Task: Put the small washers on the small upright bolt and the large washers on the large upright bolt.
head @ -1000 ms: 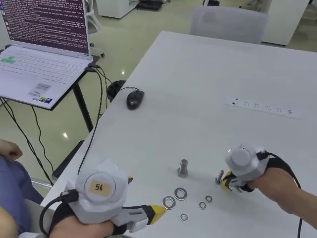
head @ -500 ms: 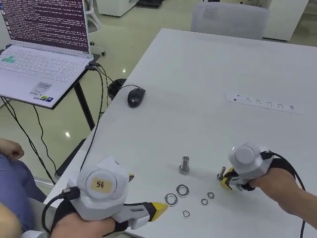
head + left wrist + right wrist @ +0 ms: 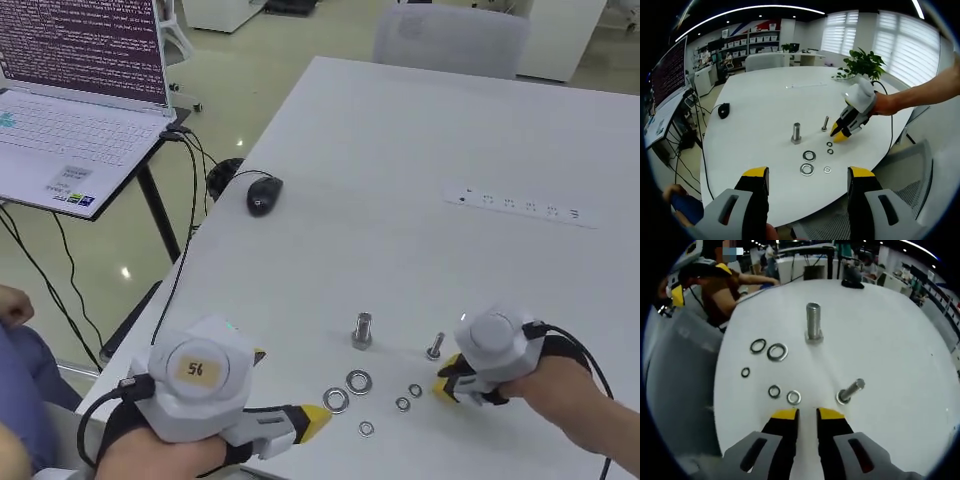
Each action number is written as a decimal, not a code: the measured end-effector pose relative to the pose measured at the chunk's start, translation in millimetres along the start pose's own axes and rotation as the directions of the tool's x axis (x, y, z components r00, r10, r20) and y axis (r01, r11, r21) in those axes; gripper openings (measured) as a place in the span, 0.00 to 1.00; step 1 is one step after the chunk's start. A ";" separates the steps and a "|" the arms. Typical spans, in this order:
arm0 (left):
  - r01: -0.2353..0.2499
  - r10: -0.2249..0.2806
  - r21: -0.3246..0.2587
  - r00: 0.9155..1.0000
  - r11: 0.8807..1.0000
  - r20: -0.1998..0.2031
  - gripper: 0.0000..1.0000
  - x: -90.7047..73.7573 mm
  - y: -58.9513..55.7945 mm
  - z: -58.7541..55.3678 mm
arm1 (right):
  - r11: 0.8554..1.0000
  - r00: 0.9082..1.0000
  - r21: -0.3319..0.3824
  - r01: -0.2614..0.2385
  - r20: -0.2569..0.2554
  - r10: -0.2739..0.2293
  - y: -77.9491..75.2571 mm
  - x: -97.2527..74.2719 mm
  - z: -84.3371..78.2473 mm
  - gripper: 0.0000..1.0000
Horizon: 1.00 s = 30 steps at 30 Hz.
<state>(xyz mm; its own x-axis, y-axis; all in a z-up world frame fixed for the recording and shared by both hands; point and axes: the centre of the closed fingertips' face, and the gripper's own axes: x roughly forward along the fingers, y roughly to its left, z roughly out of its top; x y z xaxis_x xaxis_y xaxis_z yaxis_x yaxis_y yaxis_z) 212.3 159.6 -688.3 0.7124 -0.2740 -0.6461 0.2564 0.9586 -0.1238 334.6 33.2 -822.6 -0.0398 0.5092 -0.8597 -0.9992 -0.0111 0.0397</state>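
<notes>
Lying near table (image 3: 400, 150) edge, five washers (image 3: 358, 381) loose

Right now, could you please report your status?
Left gripper open, empty. Right gripper shut, empty. Washers all loose on table; small bolt, large bolt bare. Nothing blocking.

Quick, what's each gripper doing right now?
Left gripper: open, holding nothing.
Right gripper: closed, nothing between its jaws.

Two large washers (image 3: 359, 381) out there, and three small washers (image 3: 415, 390) alongside them. Standing upright, we've got one large bolt (image 3: 362, 331) and one small bolt (image 3: 435, 347).
</notes>
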 end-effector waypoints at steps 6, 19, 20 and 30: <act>-0.002 0.002 0.000 1.000 1.000 0.003 0.63 -1.1 0.0 0.0 | 0.997 1.000 -0.075 -0.008 -0.023 0.006 3.5 6.8 8.3 0.18; -0.008 0.008 -0.006 1.000 1.000 0.009 0.63 -1.8 0.7 0.6 | 0.966 0.995 -0.253 -0.060 -0.098 0.036 9.4 9.4 9.6 0.15; -0.007 0.007 -0.005 1.000 1.000 0.010 0.63 -1.5 0.6 0.8 | 0.966 0.995 -0.253 -0.061 -0.097 0.037 10.5 9.6 9.6 0.15; -0.012 0.012 -0.005 1.000 1.000 0.013 0.63 -3.7 2.3 1.9 | 0.984 0.997 -0.177 -0.033 -0.079 0.019 7.8 7.9 9.9 0.14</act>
<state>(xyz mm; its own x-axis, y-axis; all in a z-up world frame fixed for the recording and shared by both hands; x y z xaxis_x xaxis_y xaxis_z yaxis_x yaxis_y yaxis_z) 211.5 162.7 -684.8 0.7235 -0.2636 -0.6380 0.2451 0.9621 -0.1196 326.5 45.6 -824.0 -0.0592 0.4394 -0.8963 -0.9834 -0.1800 -0.0232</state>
